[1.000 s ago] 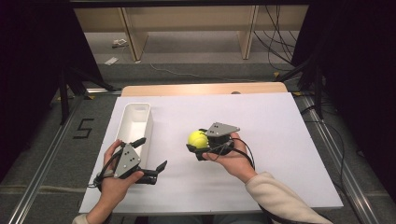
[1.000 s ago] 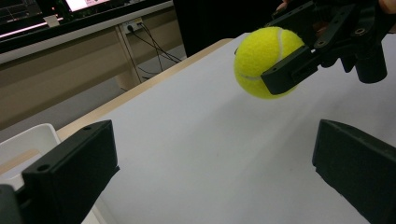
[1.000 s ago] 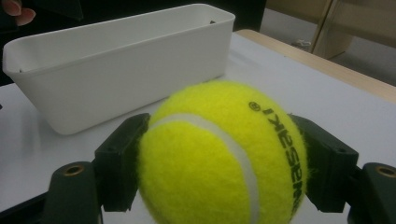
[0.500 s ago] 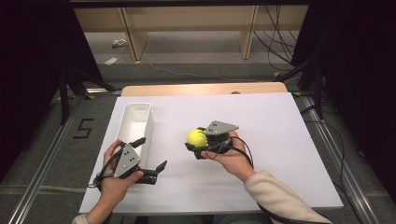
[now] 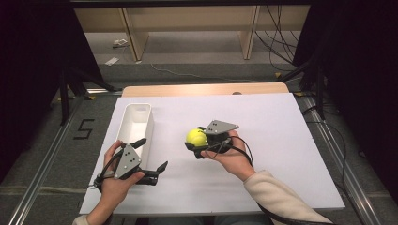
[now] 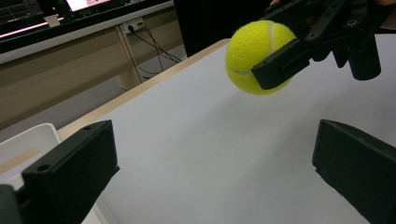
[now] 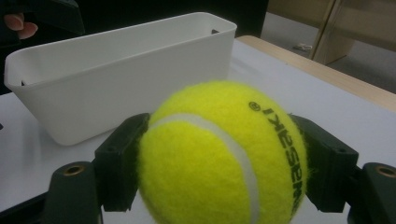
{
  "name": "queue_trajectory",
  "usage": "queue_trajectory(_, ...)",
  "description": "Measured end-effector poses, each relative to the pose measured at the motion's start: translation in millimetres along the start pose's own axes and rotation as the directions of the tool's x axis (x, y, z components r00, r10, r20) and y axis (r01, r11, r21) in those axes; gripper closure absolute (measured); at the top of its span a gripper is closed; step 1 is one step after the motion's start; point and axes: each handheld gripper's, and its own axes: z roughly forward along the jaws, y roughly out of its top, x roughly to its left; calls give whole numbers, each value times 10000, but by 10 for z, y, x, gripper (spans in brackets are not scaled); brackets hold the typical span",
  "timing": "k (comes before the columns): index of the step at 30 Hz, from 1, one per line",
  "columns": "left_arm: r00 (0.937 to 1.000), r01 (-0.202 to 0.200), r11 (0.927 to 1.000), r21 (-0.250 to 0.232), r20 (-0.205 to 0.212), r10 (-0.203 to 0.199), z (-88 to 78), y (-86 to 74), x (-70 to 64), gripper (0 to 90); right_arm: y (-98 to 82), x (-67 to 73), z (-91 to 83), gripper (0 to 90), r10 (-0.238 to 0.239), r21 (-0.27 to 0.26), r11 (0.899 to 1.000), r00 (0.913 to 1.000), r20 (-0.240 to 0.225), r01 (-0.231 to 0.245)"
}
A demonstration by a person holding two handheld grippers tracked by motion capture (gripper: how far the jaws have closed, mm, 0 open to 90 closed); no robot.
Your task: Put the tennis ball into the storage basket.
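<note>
the right claw [image 5: 197, 140] is clenched on a yellow tennis ball [image 5: 196, 137], one black jaw pressed to each side of it, as the right gripper view shows close up with the ball [image 7: 219, 158] wedged between both jaws. in the left gripper view the ball [image 6: 254, 56] hangs clear above the white worktop [image 6: 210, 154], not touching it, gripped from the right by the other hand's claw [image 6: 275, 58]. the person's right hand [image 5: 230, 157] wraps the gripper body from below, and a pale sleeve [image 5: 281, 199] runs off toward the bottom edge of the high view

the left claw [image 5: 152, 154] is released, its two jaws spread wide apart with nothing between them, held low over the worktop [image 5: 281, 122] by the left hand [image 5: 115, 180]. it sits just beside the near end of a long white bin [image 5: 136, 124], which lies lengthwise along the left part of the worktop. the ball is to the right of that bin, near it but apart; in the right gripper view the bin [image 7: 116, 70] stands just behind the ball
</note>
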Motion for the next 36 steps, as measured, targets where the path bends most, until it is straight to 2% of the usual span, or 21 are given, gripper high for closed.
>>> queue_trajectory(36, 10000, 0, 10000, 23, 24, 0, 2, -2, -3, 0, 65, 17, 48, 269, -88, -117, 9999, 10000, -43, 88)
